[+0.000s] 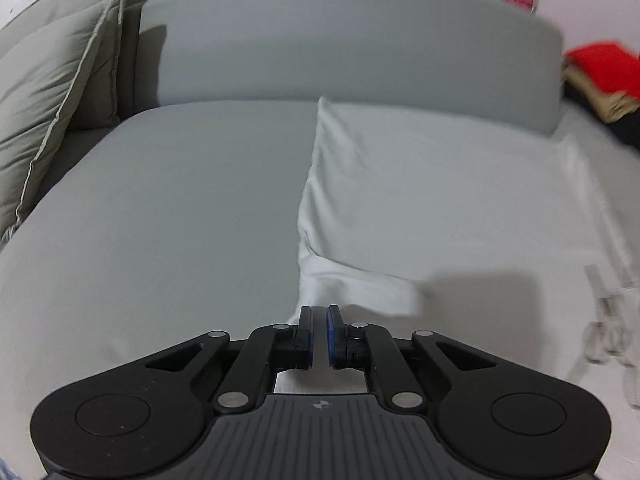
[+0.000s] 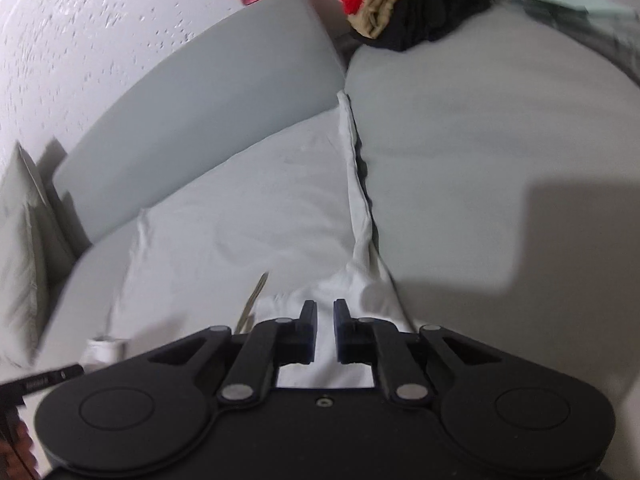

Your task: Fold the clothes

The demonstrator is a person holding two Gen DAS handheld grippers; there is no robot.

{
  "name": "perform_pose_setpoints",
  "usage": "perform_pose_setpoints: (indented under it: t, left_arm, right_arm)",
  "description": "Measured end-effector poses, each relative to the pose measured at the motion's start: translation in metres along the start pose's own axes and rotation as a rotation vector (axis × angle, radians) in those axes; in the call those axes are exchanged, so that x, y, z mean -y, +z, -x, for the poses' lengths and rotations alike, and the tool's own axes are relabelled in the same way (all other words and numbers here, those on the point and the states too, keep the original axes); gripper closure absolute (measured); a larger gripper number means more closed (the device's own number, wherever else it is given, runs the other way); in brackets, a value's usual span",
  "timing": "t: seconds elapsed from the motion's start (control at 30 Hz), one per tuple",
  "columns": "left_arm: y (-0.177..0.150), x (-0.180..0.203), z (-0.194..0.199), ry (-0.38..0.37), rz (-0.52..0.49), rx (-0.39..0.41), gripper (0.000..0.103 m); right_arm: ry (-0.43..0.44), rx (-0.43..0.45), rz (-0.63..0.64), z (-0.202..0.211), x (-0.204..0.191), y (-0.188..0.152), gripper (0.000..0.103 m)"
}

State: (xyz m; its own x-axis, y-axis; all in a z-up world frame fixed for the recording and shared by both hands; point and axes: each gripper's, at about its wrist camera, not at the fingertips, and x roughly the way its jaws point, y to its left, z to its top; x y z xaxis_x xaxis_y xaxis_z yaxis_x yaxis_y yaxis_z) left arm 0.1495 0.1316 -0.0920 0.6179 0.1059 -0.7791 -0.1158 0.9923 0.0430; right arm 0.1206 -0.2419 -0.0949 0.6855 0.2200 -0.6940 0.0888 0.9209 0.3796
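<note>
Left wrist view: the left gripper (image 1: 319, 322) has its jaws nearly together with white fabric showing in the narrow gap, clenched on the near left corner of the white garment (image 1: 440, 192). The garment lies spread flat on the grey sofa seat (image 1: 160, 208), covering the right half of the seat and reaching back to the backrest (image 1: 340, 40). Grey-green cushions (image 1: 52, 92) stand at the left. A pile of red, tan and black clothes (image 1: 604, 76) sits at the far right. Right wrist view: the right gripper (image 2: 325, 316) has its jaws close together, pinching the garment's (image 2: 248, 208) bunched near right corner; the hem (image 2: 354, 160) runs away toward the backrest (image 2: 192, 100). The clothes pile (image 2: 400, 4) lies at the top. Motion blur softens detail in both views.
</note>
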Motion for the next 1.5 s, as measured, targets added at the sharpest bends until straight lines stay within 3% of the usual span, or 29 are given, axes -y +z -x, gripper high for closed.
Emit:
perform_pose_setpoints:
  t: [0.07, 0.17, 0.37, 0.43, 0.53, 0.6, 0.73, 0.83, 0.87, 0.93, 1.0, 1.07, 1.2, 1.3, 1.37, 1.43, 1.5]
  left_arm:
    - [-0.002, -0.007, -0.006, 0.026, 0.045, -0.013, 0.086]
    - [-0.009, -0.017, 0.003, 0.082, 0.038, -0.037, 0.085]
    - [-0.036, -0.048, 0.045, 0.166, 0.040, -0.069, 0.085]
    - [-0.047, -0.057, 0.066, 0.185, 0.055, -0.064, 0.086]
    - [-0.056, -0.063, 0.090, 0.149, 0.088, -0.002, 0.090]
    - [-0.059, -0.063, 0.103, 0.095, 0.115, 0.064, 0.089]
    - [-0.051, -0.033, 0.083, 0.059, 0.058, 0.071, 0.089]
    - [-0.044, -0.009, 0.065, 0.035, 0.011, 0.070, 0.083]
    - [-0.044, -0.003, 0.057, 0.060, -0.012, 0.046, 0.082]
    - [-0.051, 0.006, 0.058, 0.116, -0.091, 0.017, 0.082]
    - [-0.059, 0.015, 0.062, 0.170, -0.174, -0.007, 0.082]
    - [-0.064, 0.012, 0.073, 0.158, -0.178, 0.019, 0.089]
    - [-0.074, 0.004, 0.099, 0.116, -0.166, 0.085, 0.091]
    - [-0.081, -0.002, 0.118, 0.085, -0.157, 0.134, 0.080]
    - [-0.087, -0.006, 0.131, 0.064, -0.151, 0.167, 0.076]
    - [-0.092, -0.010, 0.143, 0.043, -0.145, 0.200, 0.076]
    - [-0.080, -0.009, 0.125, 0.062, -0.113, 0.164, 0.078]
  right_arm:
    - [-0.056, -0.004, 0.052, -0.017, -0.002, 0.000, 0.093]
    - [-0.127, -0.047, 0.067, -0.033, 0.010, -0.011, 0.102]
    - [-0.186, -0.122, 0.080, 0.010, 0.012, -0.031, 0.103]
    - [-0.188, -0.152, 0.069, 0.029, 0.013, -0.039, 0.098]
    - [-0.177, -0.114, 0.043, 0.063, 0.018, -0.052, 0.087]
    - [-0.100, -0.054, -0.001, 0.075, 0.021, -0.051, 0.086]
    - [0.016, 0.035, -0.044, 0.068, 0.020, -0.041, 0.086]
    - [0.111, 0.003, -0.076, 0.042, 0.011, -0.035, 0.086]
    - [0.126, -0.010, -0.067, 0.033, 0.005, -0.035, 0.086]
    - [0.087, -0.065, -0.014, 0.014, -0.008, -0.040, 0.086]
    - [0.056, -0.058, 0.047, 0.013, -0.017, -0.049, 0.086]
    - [0.039, -0.100, 0.103, 0.028, -0.020, -0.056, 0.086]
    - [0.084, -0.193, 0.142, 0.070, -0.011, -0.076, 0.085]
    - [0.198, -0.180, 0.063, 0.095, 0.007, -0.083, 0.085]
    - [0.195, -0.059, 0.032, 0.109, 0.017, -0.076, 0.083]
    - [0.077, 0.062, 0.018, 0.112, 0.023, -0.063, 0.083]
    - [-0.029, 0.074, -0.024, 0.098, 0.029, -0.051, 0.084]
